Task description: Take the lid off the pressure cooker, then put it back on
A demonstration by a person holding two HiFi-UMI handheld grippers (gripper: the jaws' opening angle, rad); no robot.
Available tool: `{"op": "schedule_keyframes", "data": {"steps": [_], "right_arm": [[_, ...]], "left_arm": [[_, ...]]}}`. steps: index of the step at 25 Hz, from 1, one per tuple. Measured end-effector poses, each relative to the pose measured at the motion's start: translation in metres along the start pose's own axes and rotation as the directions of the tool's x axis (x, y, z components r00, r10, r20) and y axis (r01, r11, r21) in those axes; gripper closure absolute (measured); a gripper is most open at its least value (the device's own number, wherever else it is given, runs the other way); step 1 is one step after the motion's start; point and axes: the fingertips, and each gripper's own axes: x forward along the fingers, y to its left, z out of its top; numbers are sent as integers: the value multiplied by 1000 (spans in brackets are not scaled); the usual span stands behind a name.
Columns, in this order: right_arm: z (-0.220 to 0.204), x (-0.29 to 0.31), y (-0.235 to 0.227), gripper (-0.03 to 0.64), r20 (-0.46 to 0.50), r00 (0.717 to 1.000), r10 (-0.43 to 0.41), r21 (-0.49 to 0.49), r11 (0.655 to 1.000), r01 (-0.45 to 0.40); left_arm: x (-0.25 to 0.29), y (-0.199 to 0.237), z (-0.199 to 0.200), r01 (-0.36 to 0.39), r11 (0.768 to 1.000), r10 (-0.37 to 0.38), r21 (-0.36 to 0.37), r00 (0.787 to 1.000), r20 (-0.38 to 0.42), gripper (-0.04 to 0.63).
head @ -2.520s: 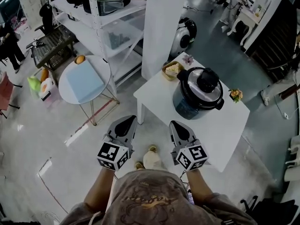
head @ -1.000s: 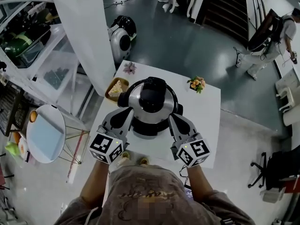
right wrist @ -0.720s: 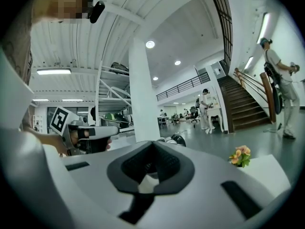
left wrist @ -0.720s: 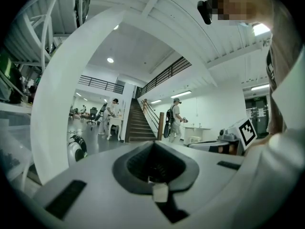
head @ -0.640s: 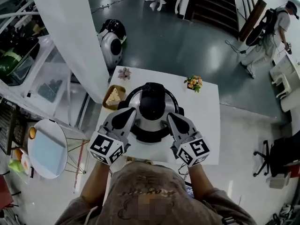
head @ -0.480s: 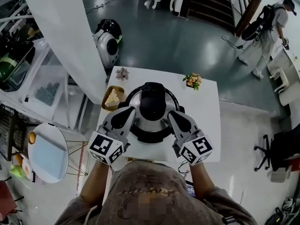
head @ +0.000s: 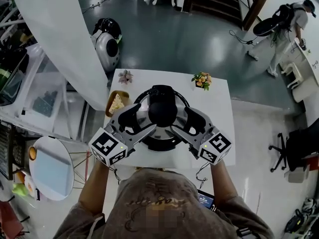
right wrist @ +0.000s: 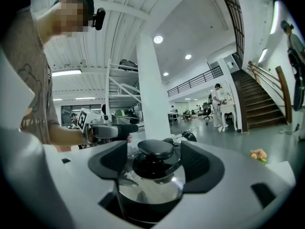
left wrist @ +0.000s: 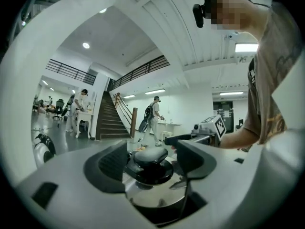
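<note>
The pressure cooker (head: 158,133) stands mid-table, its steel lid (head: 144,114) on top with a black knob (head: 162,106). My left gripper (head: 139,123) comes at the lid from the left and my right gripper (head: 185,124) from the right. Both point level across the lid, and the jaws of both are opening. In the left gripper view the knob (left wrist: 150,157) sits between and beyond the left gripper's (left wrist: 152,165) pads, untouched. The right gripper view shows the same: the knob (right wrist: 155,150) lies beyond the right gripper's (right wrist: 155,168) spread pads, with nothing held.
The white table (head: 219,108) also carries an orange flower ornament (head: 202,78), a small pink flower (head: 124,76) and a tray of food (head: 115,103). A white pillar (head: 55,34) rises at the left, a round side table (head: 50,166) stands lower left, and a person (head: 284,21) walks far right.
Both grippers were shut with their tips beside the cooker; now their jaws stand apart and both have swung inward over the lid toward the knob.
</note>
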Motion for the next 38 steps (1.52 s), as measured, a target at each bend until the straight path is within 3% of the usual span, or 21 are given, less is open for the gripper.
{"op": "schedule_keyframes", "data": {"steps": [4, 14, 19, 30, 38], "right_arm": [[-6, 11, -4, 262, -53, 998, 35, -35, 999, -37], [-19, 32, -14, 272, -198, 976, 92, -110, 987, -115], [-22, 41, -15, 285, -236, 965, 110, -126, 982, -143], [-30, 50, -12, 316, -331, 931, 154, -165, 962, -217], [-36, 52, -9, 344, -388, 909, 156, -194, 950, -246]], "left_arm": [[7, 6, -10, 61, 997, -57, 48, 996, -64, 280], [31, 15, -31, 166, 983, -152, 74, 974, -167, 298], [42, 12, -38, 229, 968, -201, 106, 954, -225, 299], [50, 7, -50, 279, 943, -211, 180, 922, -324, 329], [52, 7, -52, 276, 942, -203, 193, 921, -331, 334]]}}
